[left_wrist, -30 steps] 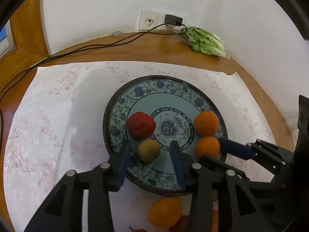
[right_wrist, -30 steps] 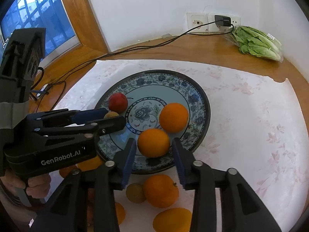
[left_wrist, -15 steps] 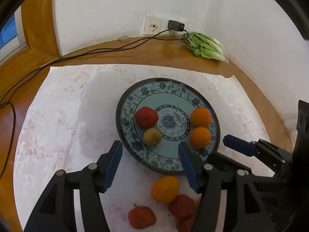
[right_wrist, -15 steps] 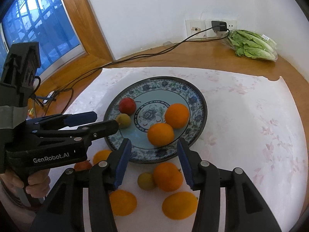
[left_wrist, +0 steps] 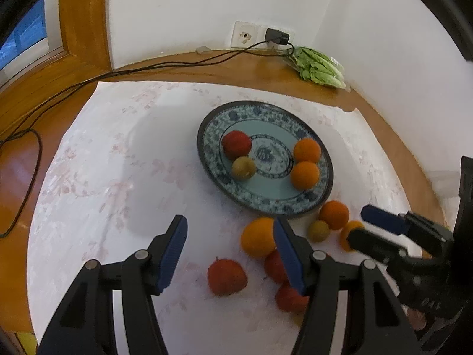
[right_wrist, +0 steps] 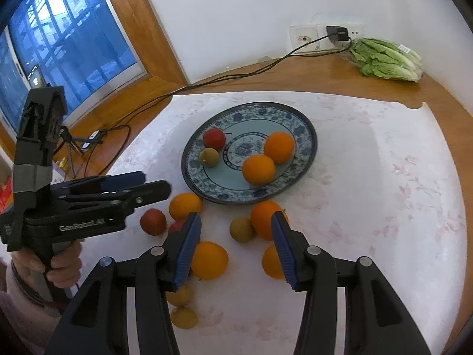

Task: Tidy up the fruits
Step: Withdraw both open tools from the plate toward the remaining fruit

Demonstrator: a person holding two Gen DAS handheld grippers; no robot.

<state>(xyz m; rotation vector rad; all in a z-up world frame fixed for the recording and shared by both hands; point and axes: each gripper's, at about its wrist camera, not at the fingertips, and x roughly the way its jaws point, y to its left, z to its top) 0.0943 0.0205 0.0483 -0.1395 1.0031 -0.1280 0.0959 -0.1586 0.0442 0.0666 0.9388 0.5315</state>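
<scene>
Right wrist view | left gripper (right_wrist: 155, 182) hanging empty, jaws apart | plate (right_wrist: 307, 151) carrying red fruit (right_wrist: 214, 138), small green-brown fruit (right_wrist: 208, 157), two oranges (right_wrist: 258, 169) | about nine fruits lying loose on cloth (right_wrist: 384, 195) near plate's front rim, waiting | right gripper (right_wrist: 236, 245) hovering over them, parted, gripping nothing

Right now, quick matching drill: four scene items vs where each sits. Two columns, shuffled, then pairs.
Items:
1. lettuce
2. red fruit beside the small green-brown one
3. charger
4. left gripper

Places:
A. on the plate
B. plugged into the wall socket
C. over the bare cloth, jaws open and empty
D. on the wood in the far corner

Pairs: 1-D, 2-A, 3-B, 4-C
</scene>
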